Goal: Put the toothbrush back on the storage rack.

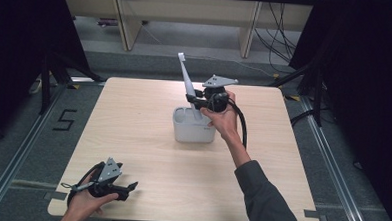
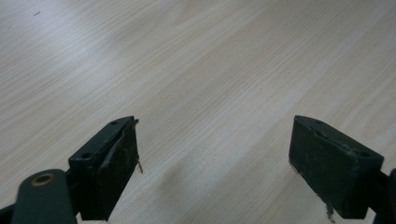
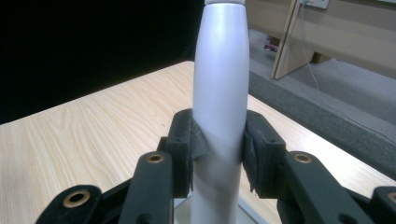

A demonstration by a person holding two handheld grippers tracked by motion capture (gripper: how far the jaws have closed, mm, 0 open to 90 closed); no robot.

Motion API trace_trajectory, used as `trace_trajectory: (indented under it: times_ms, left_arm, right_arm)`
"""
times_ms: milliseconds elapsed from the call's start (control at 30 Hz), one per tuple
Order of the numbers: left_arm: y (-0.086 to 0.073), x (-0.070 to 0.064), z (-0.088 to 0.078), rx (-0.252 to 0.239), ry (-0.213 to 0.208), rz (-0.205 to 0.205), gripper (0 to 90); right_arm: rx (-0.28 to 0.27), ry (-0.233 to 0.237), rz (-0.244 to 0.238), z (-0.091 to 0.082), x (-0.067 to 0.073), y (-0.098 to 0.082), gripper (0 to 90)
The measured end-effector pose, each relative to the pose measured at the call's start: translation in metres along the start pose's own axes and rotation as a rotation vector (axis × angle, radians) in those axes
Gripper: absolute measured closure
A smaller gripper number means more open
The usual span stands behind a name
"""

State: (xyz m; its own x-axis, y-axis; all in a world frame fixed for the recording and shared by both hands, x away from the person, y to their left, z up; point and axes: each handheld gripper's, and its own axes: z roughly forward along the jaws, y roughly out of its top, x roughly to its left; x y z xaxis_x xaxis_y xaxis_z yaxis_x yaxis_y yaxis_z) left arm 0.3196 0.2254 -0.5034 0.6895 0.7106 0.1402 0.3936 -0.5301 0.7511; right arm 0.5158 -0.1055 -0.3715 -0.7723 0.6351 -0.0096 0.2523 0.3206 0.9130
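A light grey electric toothbrush (image 1: 187, 82) stands tilted, its lower end inside a white box-shaped holder (image 1: 193, 132) at the table's middle. My right gripper (image 1: 193, 101) is shut on the toothbrush handle (image 3: 220, 93), both pads pressing its sides just above the holder. The brush head (image 1: 181, 56) points up and away. My left gripper (image 1: 130, 186) rests low at the table's near left corner, held in a hand. In the left gripper view its jaws stand wide apart over bare wood (image 2: 210, 93), with nothing between them.
The light wooden table (image 1: 134, 113) has bare room all around the holder. Beyond its far edge lie grey floor, cables (image 1: 279, 39) and wooden furniture legs (image 1: 128, 22). Black curtains flank both sides.
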Motion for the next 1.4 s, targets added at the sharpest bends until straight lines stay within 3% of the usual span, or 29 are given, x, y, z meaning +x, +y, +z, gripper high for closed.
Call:
trace_trajectory:
  times_ms: [200,233,300,333,367,433,567,600,633,700,733,800,867,1000,1033,1067,1167,1300,1400]
  left_arm:
    - [0.000,0.000,0.000,-0.001,0.005,-0.002,15.2]
    - [0.000,0.000,0.000,-0.001,0.004,0.000,15.2]
    - [0.000,0.000,0.000,0.001,-0.001,-0.002,15.2]
    - [0.000,-0.002,0.001,-0.015,-0.002,-0.018,15.2]
    - [0.000,-0.002,0.001,-0.017,-0.007,-0.024,15.2]
    - [0.000,0.000,0.000,0.004,-0.001,0.001,15.2]
    - [0.000,0.000,0.000,0.002,-0.002,-0.005,15.2]
    - [0.000,0.000,0.000,0.008,-0.001,0.005,15.2]
    - [0.000,-0.002,0.001,-0.014,-0.004,-0.023,15.2]
    - [-0.001,-0.002,0.001,-0.014,-0.011,-0.024,15.2]
    - [0.000,0.001,-0.001,0.011,-0.002,0.012,15.2]
    - [0.000,0.000,0.000,0.005,-0.007,0.004,15.2]
    - [-0.001,-0.002,0.001,-0.011,-0.005,-0.023,15.2]
    - [0.000,-0.002,0.001,-0.011,-0.005,-0.024,15.2]
    - [-0.001,-0.002,0.001,-0.012,-0.005,-0.025,15.2]
    - [0.000,0.000,0.000,0.011,-0.003,0.003,15.2]
    - [-0.001,-0.002,0.001,-0.014,-0.005,-0.025,15.2]
    - [-0.001,-0.002,0.001,-0.014,-0.009,-0.024,15.2]
    - [-0.001,-0.002,0.001,-0.012,-0.005,-0.024,15.2]
  right_arm:
    - [-0.002,-0.001,0.006,0.002,0.000,-0.003,66.6]
    - [-0.008,-0.009,-0.016,0.003,-0.002,-0.003,66.6]
    - [0.004,-0.009,0.024,0.003,0.000,-0.007,66.6]
    - [0.002,-0.007,0.003,0.003,-0.003,-0.008,66.6]
    - [0.007,-0.009,0.013,0.004,-0.003,-0.010,66.6]
    - [0.013,-0.007,0.030,0.005,-0.004,-0.013,66.6]
    - [0.018,-0.003,0.042,0.006,-0.003,-0.015,66.6]
    - [0.009,-0.014,0.022,0.007,-0.004,-0.015,66.6]
    - [0.026,-0.004,0.029,0.007,-0.004,-0.017,66.6]
    - [0.019,-0.005,0.037,0.008,-0.003,-0.018,66.6]
    - [0.029,-0.005,0.036,0.007,-0.003,-0.019,66.6]
    - [0.022,0.000,0.043,0.009,-0.003,-0.022,66.6]
    - [0.045,-0.011,0.036,0.010,-0.003,-0.025,66.5]
    - [0.071,-0.006,0.018,0.012,-0.004,-0.028,66.5]
    - [0.080,-0.010,0.039,0.012,-0.002,-0.029,66.5]
    - [0.077,-0.019,0.020,0.013,-0.003,-0.029,66.5]
    - [0.087,-0.012,0.026,0.014,-0.002,-0.030,66.5]
    - [0.110,-0.009,-0.008,0.016,-0.003,-0.033,66.5]
    - [0.124,-0.017,0.005,0.017,-0.001,-0.035,66.5]
